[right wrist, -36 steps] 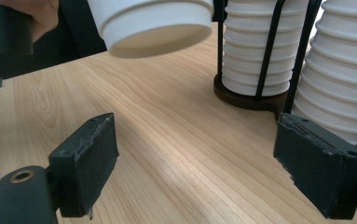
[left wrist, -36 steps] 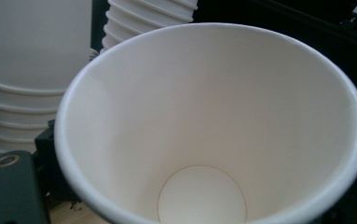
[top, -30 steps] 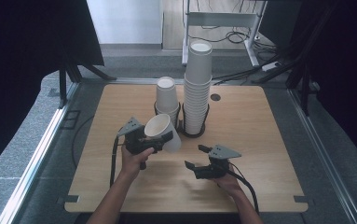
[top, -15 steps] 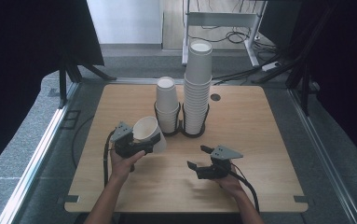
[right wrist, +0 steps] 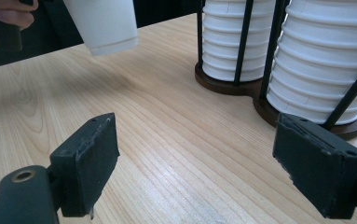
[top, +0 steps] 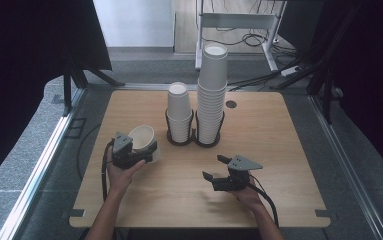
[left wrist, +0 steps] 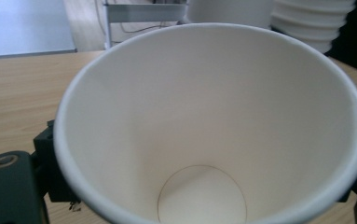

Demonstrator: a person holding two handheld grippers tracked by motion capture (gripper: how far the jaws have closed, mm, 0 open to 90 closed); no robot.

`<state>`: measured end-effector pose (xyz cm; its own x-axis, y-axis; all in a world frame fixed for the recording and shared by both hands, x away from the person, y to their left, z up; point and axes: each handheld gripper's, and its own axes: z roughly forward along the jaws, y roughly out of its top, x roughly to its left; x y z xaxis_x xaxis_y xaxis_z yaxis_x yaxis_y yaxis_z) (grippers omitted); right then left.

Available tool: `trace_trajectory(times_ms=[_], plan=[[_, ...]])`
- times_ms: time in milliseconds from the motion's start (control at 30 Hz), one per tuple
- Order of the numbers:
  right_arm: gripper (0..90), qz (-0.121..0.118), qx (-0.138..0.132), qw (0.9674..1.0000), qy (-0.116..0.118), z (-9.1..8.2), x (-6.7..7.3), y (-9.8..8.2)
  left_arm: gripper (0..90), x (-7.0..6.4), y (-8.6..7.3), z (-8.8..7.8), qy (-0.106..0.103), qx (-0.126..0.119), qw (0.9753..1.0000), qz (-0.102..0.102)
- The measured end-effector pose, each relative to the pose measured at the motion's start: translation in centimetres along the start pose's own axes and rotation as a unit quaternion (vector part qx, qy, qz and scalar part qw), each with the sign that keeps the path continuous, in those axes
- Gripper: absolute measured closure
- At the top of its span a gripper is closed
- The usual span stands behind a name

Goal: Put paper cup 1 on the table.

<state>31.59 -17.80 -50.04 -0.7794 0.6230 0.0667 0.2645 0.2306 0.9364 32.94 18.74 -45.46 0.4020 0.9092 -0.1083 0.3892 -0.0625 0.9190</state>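
A single white paper cup (top: 141,136) is held off the table at the left, mouth tilted up toward me, with my left gripper (top: 138,150) shut on its wall. In the left gripper view the cup's (left wrist: 213,116) inside faces the camera, and a black finger (left wrist: 50,158) shows at its left rim. My right gripper (top: 214,168) rests low over the table at the front right, open with nothing between its jaws (right wrist: 204,163). The right gripper view shows the held cup's base (right wrist: 104,23) hanging above the wood at the upper left.
Two stacks of white cups stand in a dark wire holder (top: 194,142) at the table's middle back: a short stack (top: 179,112) and a tall one (top: 212,95). The wooden table (top: 279,150) has bare wood on both sides. Metal rails run along the table's sides.
My left gripper has carried the cup leftward and a little lower, away from the stacks. The right gripper has stayed where it was.
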Motion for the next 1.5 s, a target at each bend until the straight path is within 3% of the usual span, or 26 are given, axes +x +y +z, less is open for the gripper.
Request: trace_trajectory(times_ms=[100, 333, 400, 633, 867, 967, 1000, 1133, 1267, 1500], plan=[[14.0, 0.000, 0.001, 1.0000, 0.000, 0.0, 0.0, 0.0, 12.1, 0.3, -0.2, 0.0, 0.004, 0.004, 1.0000, -0.003], [14.0, -0.001, 0.004, 1.0000, -0.002, 0.1, -0.1, -0.1, 11.9, 0.8, -0.5, 0.3, 0.039, 0.021, 0.9990, 0.006], [14.0, -0.001, 0.006, 1.0000, -0.003, 0.1, -0.1, -0.1, 11.8, 0.9, -0.8, 0.5, 0.064, 0.033, 0.9973, 0.016], [14.1, -0.001, 0.008, 1.0000, -0.003, 0.1, 0.0, -0.2, 11.3, 1.2, -1.5, 1.3, 0.088, 0.059, 0.9942, 0.021], [14.1, -0.005, 0.010, 0.9999, -0.005, 0.3, 0.1, -0.3, 10.6, 1.0, -1.9, 1.7, 0.091, 0.060, 0.9935, 0.032], [14.1, -0.006, 0.011, 0.9999, -0.006, 0.3, 0.1, -0.3, 7.9, 0.8, -1.9, 1.7, 0.088, 0.062, 0.9938, 0.028], [14.1, -0.007, 0.010, 0.9999, -0.005, 0.2, 0.1, -0.2, 0.0, 0.8, -1.9, 1.7, 0.083, 0.066, 0.9939, 0.029], [14.1, -0.006, 0.010, 0.9999, -0.005, 0.2, 0.1, -0.2, 0.0, 0.6, -1.8, 1.6, 0.093, 0.061, 0.9934, 0.027], [14.1, -0.006, 0.009, 0.9999, -0.004, 0.1, 0.1, -0.2, 0.0, 0.4, -1.5, 0.8, 0.107, 0.053, 0.9923, 0.033], [14.1, -0.008, 0.009, 0.9999, -0.003, 0.0, 0.1, -0.2, 0.0, 0.0, -0.8, -1.8, 0.108, 0.033, 0.9934, 0.024]])
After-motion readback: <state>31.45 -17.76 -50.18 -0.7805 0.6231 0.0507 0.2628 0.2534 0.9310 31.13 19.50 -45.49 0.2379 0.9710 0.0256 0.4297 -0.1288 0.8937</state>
